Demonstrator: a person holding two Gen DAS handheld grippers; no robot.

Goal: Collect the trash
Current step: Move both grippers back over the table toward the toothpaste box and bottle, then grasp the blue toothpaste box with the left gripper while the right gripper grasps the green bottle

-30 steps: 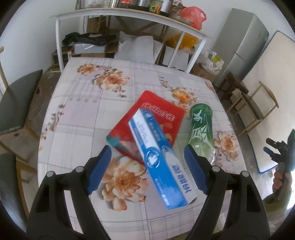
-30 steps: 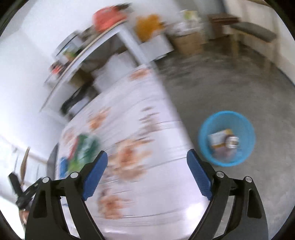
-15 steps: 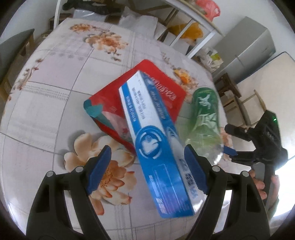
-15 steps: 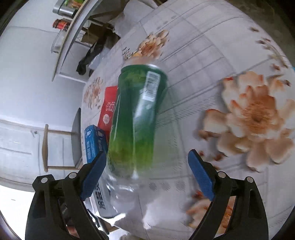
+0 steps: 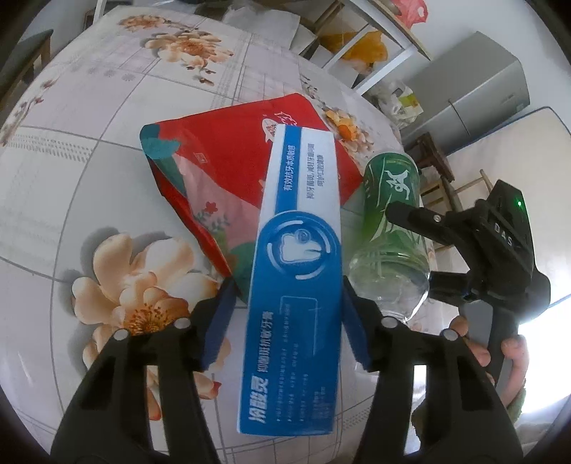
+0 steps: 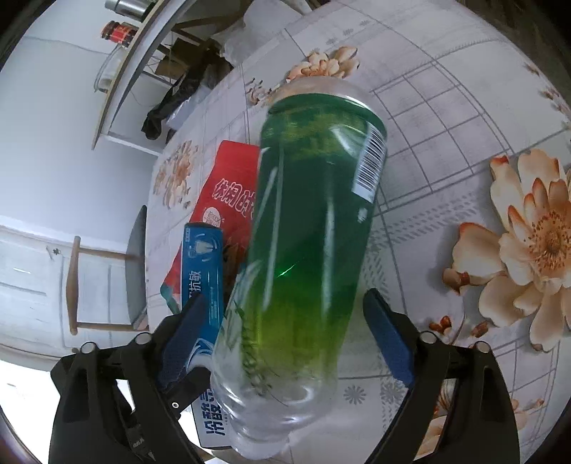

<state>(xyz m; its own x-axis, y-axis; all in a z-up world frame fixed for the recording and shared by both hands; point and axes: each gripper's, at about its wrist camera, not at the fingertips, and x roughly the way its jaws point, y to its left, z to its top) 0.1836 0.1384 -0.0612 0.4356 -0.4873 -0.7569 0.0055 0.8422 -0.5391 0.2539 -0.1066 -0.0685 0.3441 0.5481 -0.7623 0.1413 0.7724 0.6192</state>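
A blue toothpaste box lies across a red snack pouch on the flower-print tablecloth. My left gripper straddles the box. Its jaws are closing, with the pads close to the box's sides and a small gap still showing on the left. To the right lies a green plastic bottle on its side. My right gripper has the bottle between its fingers. Its jaws are closing too, and the pads stand just off the bottle. The box and the pouch lie left of the bottle.
A hand holds the right gripper at the table's right edge. Beyond the table stand a white shelf with bags, a grey fridge and a stool. A wooden chair stands on the other side.
My left gripper has come down over the toothpaste box and its jaws have narrowed. My right gripper has swung from the floor and a blue bin to the green bottle and now straddles it.
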